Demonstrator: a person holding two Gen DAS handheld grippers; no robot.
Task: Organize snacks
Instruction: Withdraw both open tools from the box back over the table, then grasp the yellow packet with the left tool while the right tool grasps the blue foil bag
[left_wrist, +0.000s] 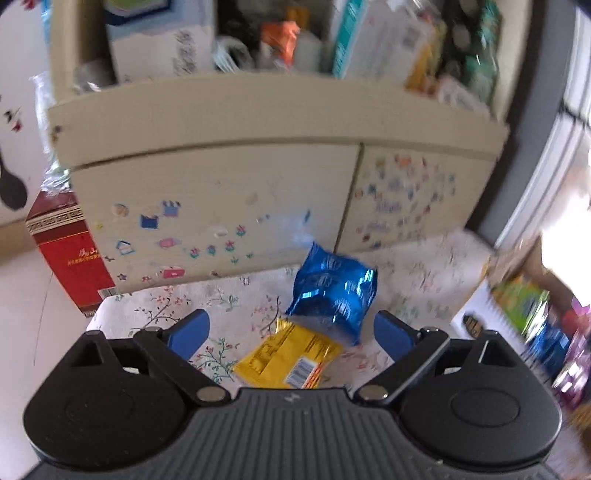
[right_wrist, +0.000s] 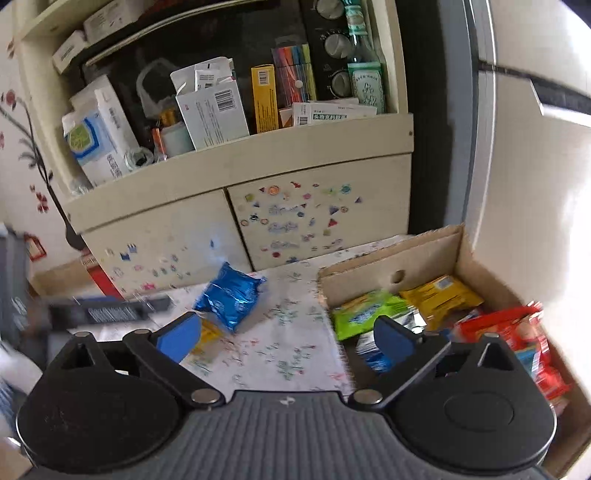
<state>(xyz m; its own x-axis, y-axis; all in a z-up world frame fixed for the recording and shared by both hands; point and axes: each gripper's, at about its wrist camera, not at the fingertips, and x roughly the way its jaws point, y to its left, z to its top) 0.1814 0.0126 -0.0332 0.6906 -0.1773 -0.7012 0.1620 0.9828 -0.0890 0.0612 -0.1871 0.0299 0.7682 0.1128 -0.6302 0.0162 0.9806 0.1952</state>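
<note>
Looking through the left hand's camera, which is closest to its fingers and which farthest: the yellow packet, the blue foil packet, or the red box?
1. Yellow packet: flat on the floral cloth, between the open fingers.
2. Blue foil packet: just beyond, overlapping the yellow one's far edge.
3. Red box: far left, beside the cabinet.

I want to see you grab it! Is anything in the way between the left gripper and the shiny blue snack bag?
Nothing visible blocks it. The left gripper is open, and the shiny blue foil snack bag lies just ahead on the floral tablecloth, leaning on a flat yellow snack packet.
</note>
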